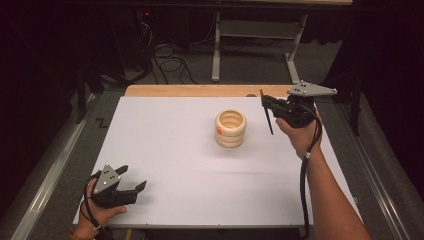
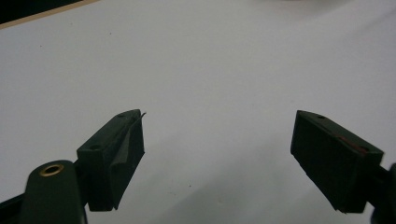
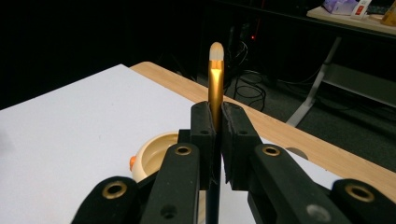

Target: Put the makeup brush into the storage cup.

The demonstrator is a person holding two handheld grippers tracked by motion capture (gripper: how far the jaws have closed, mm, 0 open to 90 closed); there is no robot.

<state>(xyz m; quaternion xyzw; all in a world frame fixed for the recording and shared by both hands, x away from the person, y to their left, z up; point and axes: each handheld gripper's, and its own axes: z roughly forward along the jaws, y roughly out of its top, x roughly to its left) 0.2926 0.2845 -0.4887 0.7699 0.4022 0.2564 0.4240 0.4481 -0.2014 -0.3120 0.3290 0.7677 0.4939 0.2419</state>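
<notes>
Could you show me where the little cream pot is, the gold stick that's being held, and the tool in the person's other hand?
cream pot [image 1: 230, 129]: high view, on its ribbed side wall.
gold stick [image 3: 215, 84]: right gripper view, on its golden shaft above the jaws.
left gripper [image 1: 131, 178]: high view, midway between its open jaws.

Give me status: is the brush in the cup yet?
Not yet. Done: the right gripper has the brush clamped between its fingers, lifted off the table. In hand: it hangs beside the cream ribbed cup, not above it. Left: probably move over and drop it in. Left gripper is open.
</notes>
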